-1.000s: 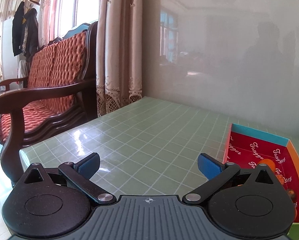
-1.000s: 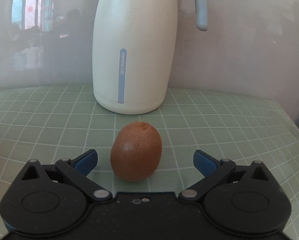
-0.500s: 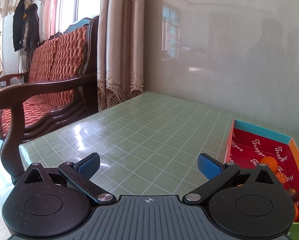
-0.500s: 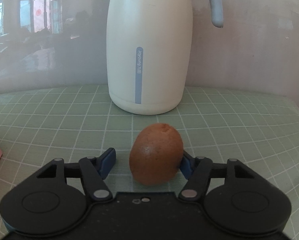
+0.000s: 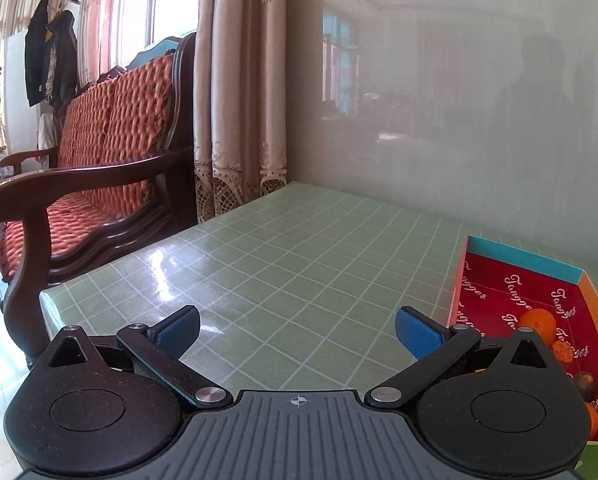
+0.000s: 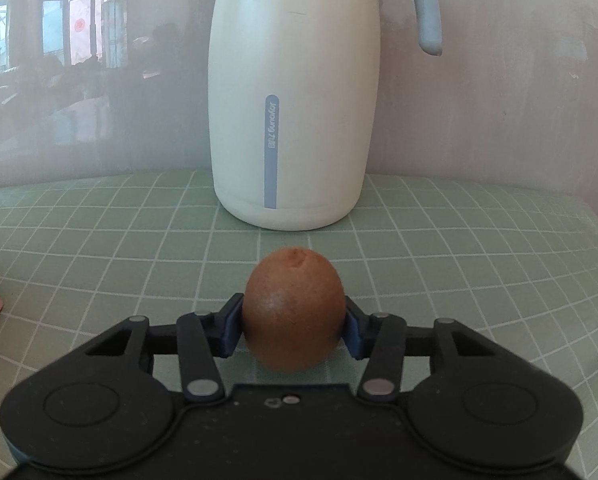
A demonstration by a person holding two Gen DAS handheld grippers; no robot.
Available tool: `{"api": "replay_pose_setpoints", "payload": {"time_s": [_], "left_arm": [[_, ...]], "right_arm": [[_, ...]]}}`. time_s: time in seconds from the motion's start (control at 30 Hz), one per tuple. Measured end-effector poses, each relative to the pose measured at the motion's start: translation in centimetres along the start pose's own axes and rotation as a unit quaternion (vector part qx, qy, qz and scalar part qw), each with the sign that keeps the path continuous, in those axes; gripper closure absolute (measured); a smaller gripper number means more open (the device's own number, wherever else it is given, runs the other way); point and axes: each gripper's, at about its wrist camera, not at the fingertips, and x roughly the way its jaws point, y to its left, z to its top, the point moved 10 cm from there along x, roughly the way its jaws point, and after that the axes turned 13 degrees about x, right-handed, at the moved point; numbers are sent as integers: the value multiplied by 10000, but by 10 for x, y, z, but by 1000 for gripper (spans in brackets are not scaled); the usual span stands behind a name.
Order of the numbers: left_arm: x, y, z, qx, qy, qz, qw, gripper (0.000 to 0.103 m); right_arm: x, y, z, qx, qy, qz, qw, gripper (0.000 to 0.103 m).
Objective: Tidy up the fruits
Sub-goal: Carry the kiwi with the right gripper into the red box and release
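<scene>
The right gripper (image 6: 294, 330) is closing its jaws on a brown kiwi (image 6: 295, 312), its blue pads touching both flanks of the fruit, which is sitting well inside the green checked tabletop (image 6: 99, 248). Beyond it, a white thermos (image 6: 295, 120) is standing at the far edge against the wall. The left gripper (image 5: 297, 330) is hanging with jaws wide apart and nothing between them, near a red box (image 5: 515, 288) holding oranges (image 5: 539, 322) toward the tabletop's far edge.
</scene>
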Motion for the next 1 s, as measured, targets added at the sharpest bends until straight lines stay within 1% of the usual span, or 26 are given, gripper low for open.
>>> {"api": "replay_pose_setpoints", "payload": {"time_s": [0.23, 0.37, 0.57, 0.83, 1.0], "left_arm": [[0, 2, -1, -30, 27, 13, 10000, 0], [-1, 1, -1, -5, 12, 5, 10000, 0], [-1, 1, -1, -28, 20, -11, 10000, 0], [-1, 4, -2, -125, 31, 12, 9999, 0], [-2, 3, -2, -145, 20, 1, 9999, 0]], "right_arm": [[-3, -2, 0, -22, -10, 5, 10000, 53], [-5, -3, 1, -4, -31, 74, 10000, 57], [-9, -3, 0, 22, -69, 169, 9998, 57], [-29, 5, 4, -11, -185, 332, 9993, 57], [-48, 20, 7, -131, -313, 599, 9976, 57]]}}
